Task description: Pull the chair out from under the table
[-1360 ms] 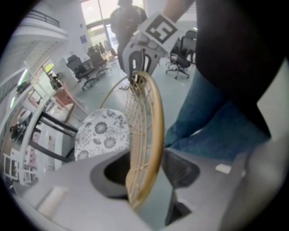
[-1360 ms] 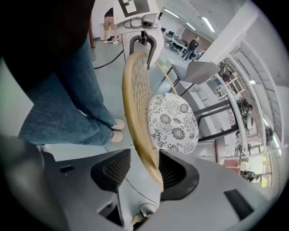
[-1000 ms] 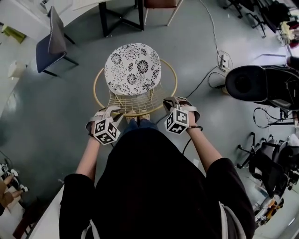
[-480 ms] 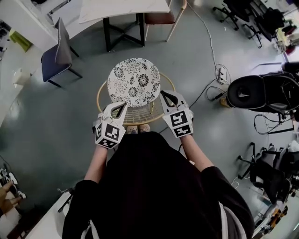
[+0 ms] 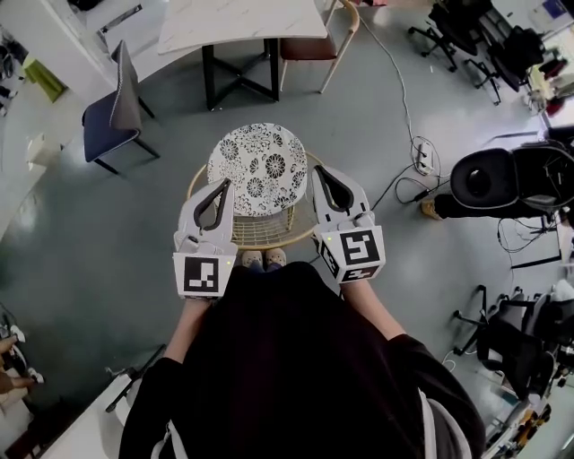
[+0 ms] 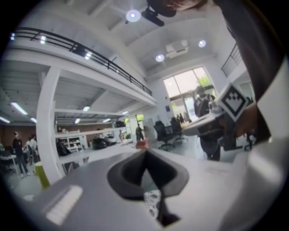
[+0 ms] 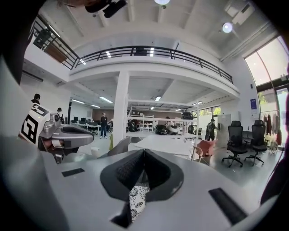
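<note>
Gold-wire chair (image 5: 260,161) stands below, between left gripper (image 5: 224,186) and right gripper (image 5: 317,172) — both pressed together, empty.

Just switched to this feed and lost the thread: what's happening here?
A person stands over the chair, a gripper in each hand. The left gripper and right gripper are both shut and empty, held up above the chair's back rim and pointing out across the room. The chair stands on open floor, clear of the table beyond it, so the pull looks done.
</note>
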`<state>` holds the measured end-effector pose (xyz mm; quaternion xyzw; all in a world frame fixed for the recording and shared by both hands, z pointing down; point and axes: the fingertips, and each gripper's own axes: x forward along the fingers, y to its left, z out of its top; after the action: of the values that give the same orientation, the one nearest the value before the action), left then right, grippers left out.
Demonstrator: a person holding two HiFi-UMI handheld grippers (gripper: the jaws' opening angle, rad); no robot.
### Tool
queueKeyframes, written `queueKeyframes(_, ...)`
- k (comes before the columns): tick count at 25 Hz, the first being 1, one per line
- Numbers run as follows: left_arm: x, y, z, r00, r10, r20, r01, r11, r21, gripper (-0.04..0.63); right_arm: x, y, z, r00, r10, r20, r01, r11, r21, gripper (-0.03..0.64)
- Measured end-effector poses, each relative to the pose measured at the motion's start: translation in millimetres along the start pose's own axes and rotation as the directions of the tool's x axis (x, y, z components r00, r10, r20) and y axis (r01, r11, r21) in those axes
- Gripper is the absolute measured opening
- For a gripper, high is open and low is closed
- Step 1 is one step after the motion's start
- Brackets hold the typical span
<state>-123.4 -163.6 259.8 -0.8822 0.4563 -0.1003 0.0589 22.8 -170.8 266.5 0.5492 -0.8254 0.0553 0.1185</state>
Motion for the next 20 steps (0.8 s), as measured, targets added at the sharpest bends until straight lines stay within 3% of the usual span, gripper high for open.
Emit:
queueKeyframes(5, -1.9, 6.7, 22.4, 0.998, 0.047, 0.050, -0.046, 0.999, -0.025, 0.008, -1.8, 4.0, 16.6, 0.999, 0.012, 0.040, -0.012, 1.000, -0.011, 0.021)
queueKeyframes(20, -2.5, -3.2, 11.9, 0.999, 0.031, 0.017, -0.030, 0.999, -0.016, 0.008, -2.7, 10.1, 10.4, 0.999, 0.011, 0.040, -0.010, 1.000, -0.030, 0.021)
